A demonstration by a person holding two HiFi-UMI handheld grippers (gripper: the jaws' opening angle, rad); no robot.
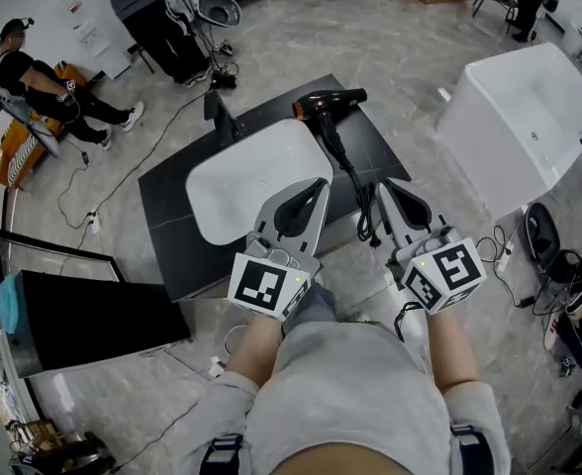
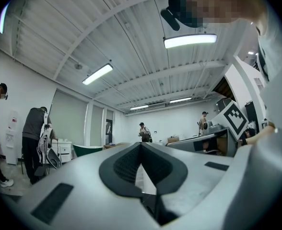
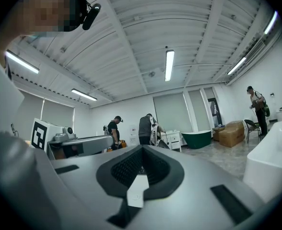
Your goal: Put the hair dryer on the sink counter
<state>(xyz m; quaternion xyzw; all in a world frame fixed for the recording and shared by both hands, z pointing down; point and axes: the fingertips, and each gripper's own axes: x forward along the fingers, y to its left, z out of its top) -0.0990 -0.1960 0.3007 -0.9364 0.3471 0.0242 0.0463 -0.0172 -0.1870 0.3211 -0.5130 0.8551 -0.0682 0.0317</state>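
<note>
Dark table (image 1: 177, 236) carries the hair dryer (image 1: 329, 102) beyond the sink (image 1: 222, 191), barrel lying crosswise, handle toward the left tool (image 1: 318, 188) and right tool (image 1: 383, 186), both clenched empty.

The left claw (image 1: 320, 183) covers the sink basin's (image 1: 237, 181) rim at 4 o'clock; the hair dryer's (image 1: 326, 102) cord (image 1: 353, 178) ends in a tangle at its 6 o'clock, plug too small to tell; at 12 o'clock the picture's top edge cuts off a person (image 1: 147, 8) above the waist.
</note>
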